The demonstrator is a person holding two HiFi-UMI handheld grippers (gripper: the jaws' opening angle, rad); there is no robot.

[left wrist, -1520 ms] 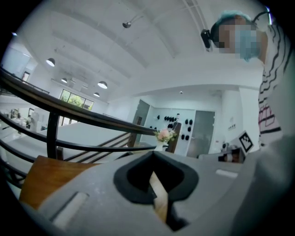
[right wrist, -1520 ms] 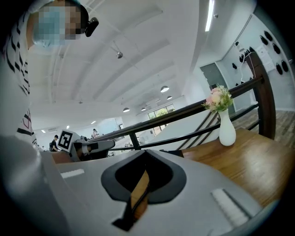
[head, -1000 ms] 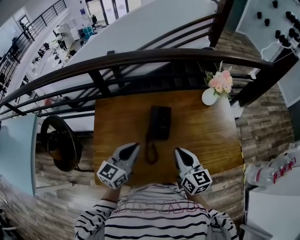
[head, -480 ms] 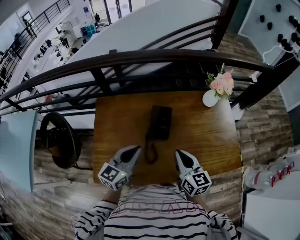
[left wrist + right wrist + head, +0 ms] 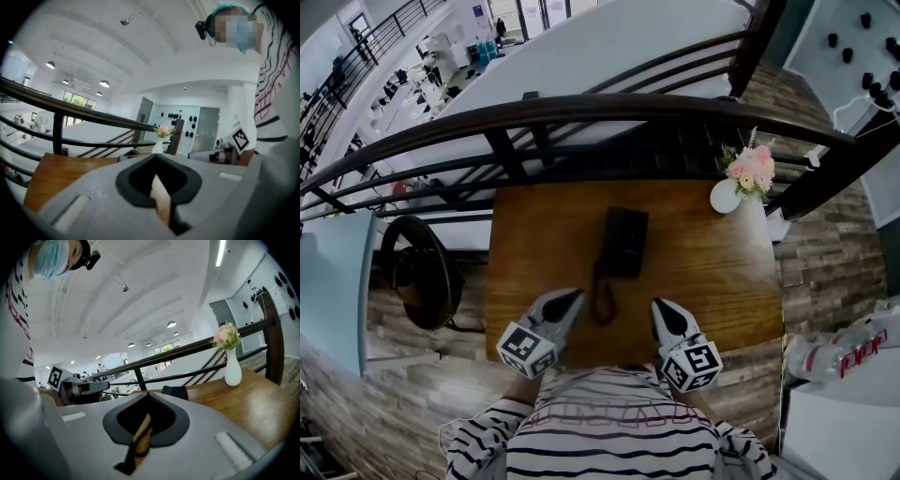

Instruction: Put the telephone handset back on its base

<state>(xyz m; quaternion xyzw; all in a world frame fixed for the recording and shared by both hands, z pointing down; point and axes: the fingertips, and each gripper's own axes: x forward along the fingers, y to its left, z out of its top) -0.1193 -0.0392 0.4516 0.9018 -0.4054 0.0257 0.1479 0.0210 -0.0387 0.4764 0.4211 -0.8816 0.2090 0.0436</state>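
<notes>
A black telephone [image 5: 623, 242] lies in the middle of the wooden table [image 5: 712, 272]. Its handset seems to rest along the base's left side, though I cannot tell how it sits. The coiled cord [image 5: 602, 302] loops from it toward the front edge. My left gripper [image 5: 569, 299] sits left of the cord loop, shut and holding nothing. My right gripper [image 5: 660, 307] sits right of the loop, also shut and holding nothing. Both tips point at the telephone from the near edge. In the right gripper view the telephone [image 5: 174, 392] shows just beyond the closed right gripper [image 5: 149, 394].
A white vase of pink flowers [image 5: 727, 194] stands at the table's far right corner. A dark railing [image 5: 581, 108] runs along the far edge. A round dark stool [image 5: 417, 281] sits left of the table. White shelving [image 5: 848, 356] stands at the right.
The head view has shifted slightly. Both grippers and the telephone stay where they were.
</notes>
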